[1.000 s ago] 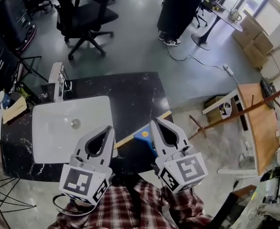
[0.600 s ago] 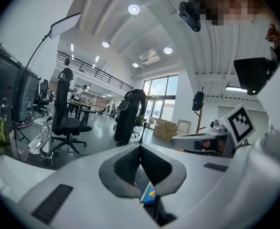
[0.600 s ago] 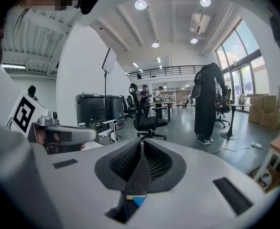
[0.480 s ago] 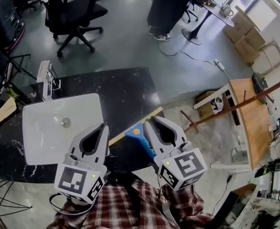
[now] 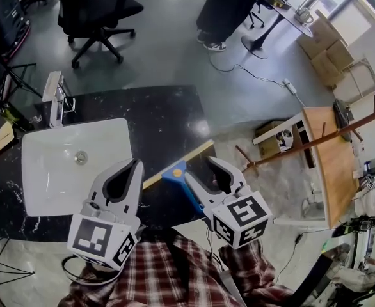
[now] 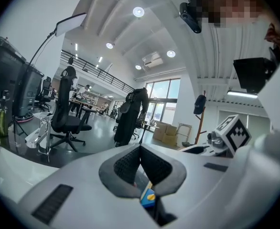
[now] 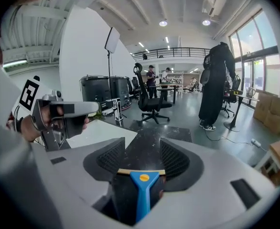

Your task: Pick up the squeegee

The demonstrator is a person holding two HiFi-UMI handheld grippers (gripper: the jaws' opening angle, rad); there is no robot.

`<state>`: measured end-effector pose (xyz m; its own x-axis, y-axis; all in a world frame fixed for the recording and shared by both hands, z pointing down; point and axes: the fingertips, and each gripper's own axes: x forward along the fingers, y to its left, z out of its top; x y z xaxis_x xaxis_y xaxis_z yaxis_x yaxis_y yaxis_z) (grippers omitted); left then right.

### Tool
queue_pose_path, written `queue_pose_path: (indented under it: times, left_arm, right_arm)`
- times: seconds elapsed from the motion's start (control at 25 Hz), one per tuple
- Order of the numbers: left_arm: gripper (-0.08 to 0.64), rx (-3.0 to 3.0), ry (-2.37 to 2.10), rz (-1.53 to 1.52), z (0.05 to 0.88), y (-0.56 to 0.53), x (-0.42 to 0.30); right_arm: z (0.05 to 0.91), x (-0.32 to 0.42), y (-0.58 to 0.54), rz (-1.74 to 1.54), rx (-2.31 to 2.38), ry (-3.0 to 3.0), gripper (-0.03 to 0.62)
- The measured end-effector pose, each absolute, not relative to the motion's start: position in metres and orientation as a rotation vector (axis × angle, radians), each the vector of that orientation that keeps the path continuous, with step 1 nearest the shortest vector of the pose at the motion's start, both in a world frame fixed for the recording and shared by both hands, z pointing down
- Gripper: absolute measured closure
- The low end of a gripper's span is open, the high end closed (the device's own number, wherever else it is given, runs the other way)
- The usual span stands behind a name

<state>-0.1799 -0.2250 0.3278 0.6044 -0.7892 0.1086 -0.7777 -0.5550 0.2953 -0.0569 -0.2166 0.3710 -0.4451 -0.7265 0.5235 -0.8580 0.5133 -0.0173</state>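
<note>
The squeegee [image 5: 176, 172] has a blue handle and a tan blade and lies at the front right edge of the black counter [image 5: 162, 117]. My right gripper [image 5: 199, 167] hangs just over it with its jaws opening. In the right gripper view the blue handle [image 7: 142, 192] runs between the fingers [image 7: 112, 159] with a gap on each side, the blade [image 7: 141, 172] crosswise beyond. My left gripper [image 5: 137, 164] hovers beside it, over the counter by the sink, shut on nothing. A small part of the squeegee [image 6: 147, 197] shows under the left gripper [image 6: 140, 148].
A white sink [image 5: 43, 187] with a faucet [image 5: 53, 94] fills the counter's left half. Beyond the counter stand an office chair [image 5: 91, 11] and a person [image 5: 229, 5]. A wooden table [image 5: 331, 165] and a slanted pole [image 5: 315, 139] are at the right.
The right gripper has sunk toward the counter and gone from shut to open, so the squeegee's handle now lies between its fingers. The left gripper has hardly moved.
</note>
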Motion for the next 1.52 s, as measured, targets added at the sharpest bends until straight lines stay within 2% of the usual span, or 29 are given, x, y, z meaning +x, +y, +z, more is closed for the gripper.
queue_pose_path:
  times: [0.64, 1.32, 1.52]
  left_arm:
    - [0.551, 2.436, -1.234, -0.085, 0.358, -0.234, -0.175]
    - [0.551, 2.382, -1.266, -0.109, 0.368, -0.24, -0.187]
    - [0.551, 2.388, -1.261, -0.108, 0.366, -0.243, -0.186]
  right_arm:
    - [0.516, -0.043, -0.196, 0.671, 1.1, -1.975, 0.376]
    - [0.554, -0.048, -0.201, 0.676, 1.026, -1.856, 0.379]
    - [0.554, -0.05, -0.202, 0.684, 1.026, -1.855, 0.426]
